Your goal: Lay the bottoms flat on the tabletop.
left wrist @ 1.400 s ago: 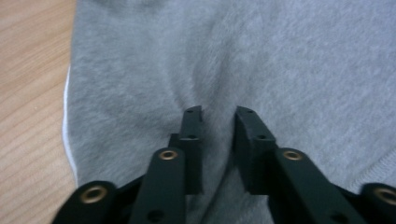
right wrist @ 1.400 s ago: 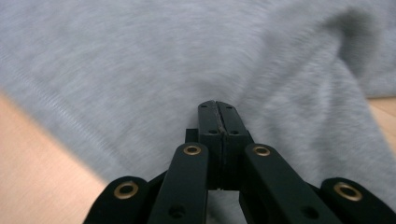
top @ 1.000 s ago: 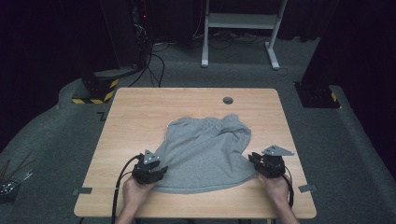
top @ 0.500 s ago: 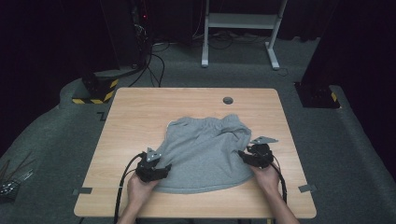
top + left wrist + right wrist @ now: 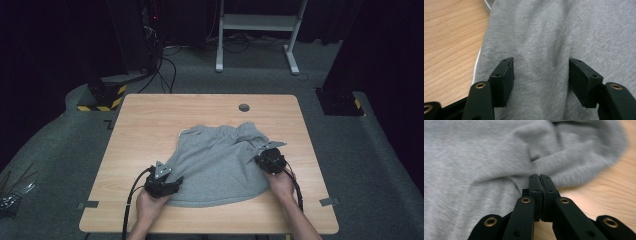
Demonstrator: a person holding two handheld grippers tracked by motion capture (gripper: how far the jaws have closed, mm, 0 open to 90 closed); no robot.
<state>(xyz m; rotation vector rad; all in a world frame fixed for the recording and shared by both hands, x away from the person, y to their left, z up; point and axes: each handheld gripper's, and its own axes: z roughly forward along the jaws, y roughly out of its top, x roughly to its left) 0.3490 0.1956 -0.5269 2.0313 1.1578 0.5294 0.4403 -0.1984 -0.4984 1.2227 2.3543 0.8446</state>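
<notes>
A grey garment [image 5: 220,160] lies crumpled on the wooden table [image 5: 150,125]. My left gripper [image 5: 175,182] rests on its near left edge. In the left gripper view the jaws of the left gripper [image 5: 541,72] stand open astride a flat stretch of the garment [image 5: 541,32]; they have just been opening, and the pads do not press the cloth. My right gripper [image 5: 258,159] is at the garment's right edge. Its jaws have just closed, and the right gripper [image 5: 540,178] is shut with its tips against a fold of the cloth [image 5: 499,157]. Whether any cloth is pinched I cannot tell.
A small round hole [image 5: 244,107] sits near the table's far edge. Bare wood [image 5: 145,145] lies left of the garment. On the dark floor beyond are cables, a white frame [image 5: 260,22] and a striped block [image 5: 102,97].
My right hand has moved left and away from the table's near edge, up along the garment's right side, and the cloth there has bunched inward. The left hand has hardly moved.
</notes>
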